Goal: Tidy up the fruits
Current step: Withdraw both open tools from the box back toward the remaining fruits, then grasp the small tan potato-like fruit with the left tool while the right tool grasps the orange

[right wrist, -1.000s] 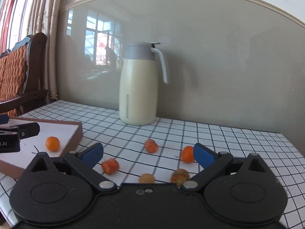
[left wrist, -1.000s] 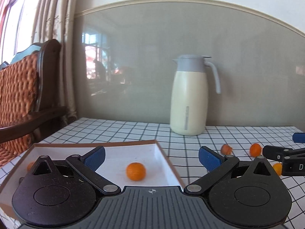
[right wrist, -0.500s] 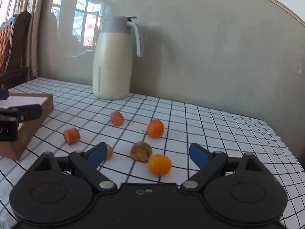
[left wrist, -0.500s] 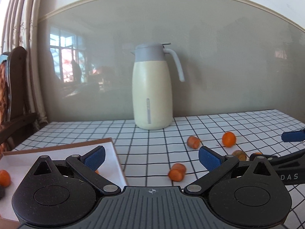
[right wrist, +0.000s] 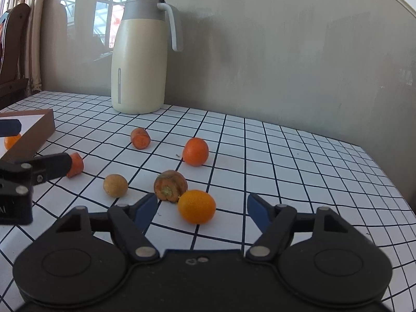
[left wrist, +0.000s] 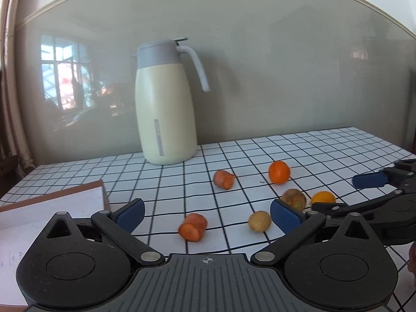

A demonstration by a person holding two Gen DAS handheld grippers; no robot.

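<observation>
The right gripper [right wrist: 201,209] is hovering low over the checked tablecloth [right wrist: 299,161], its jaws closing with a yellow-orange fruit [right wrist: 196,206] sitting between the blue fingertips [right wrist: 145,212]; the pads are not yet pressing on it. Just behind that fruit, touching or nearly so, a brownish carrot end [right wrist: 170,186] is lying with its cut face toward the camera. A small tan fruit [right wrist: 115,185] is resting to the left of it, and a rounder orange [right wrist: 195,151] is sitting farther back.

The left gripper [left wrist: 206,214] is standing spread and holding nothing, with an orange carrot piece [left wrist: 193,227] lying on the cloth between its fingertips and slightly ahead. Another carrot piece [left wrist: 223,179] is lying farther back. A brown-edged tray [right wrist: 33,132] is sitting at the left, with one orange fruit [right wrist: 11,141] showing inside it. A cream jug [left wrist: 166,104] with a grey lid is standing upright by the wall
</observation>
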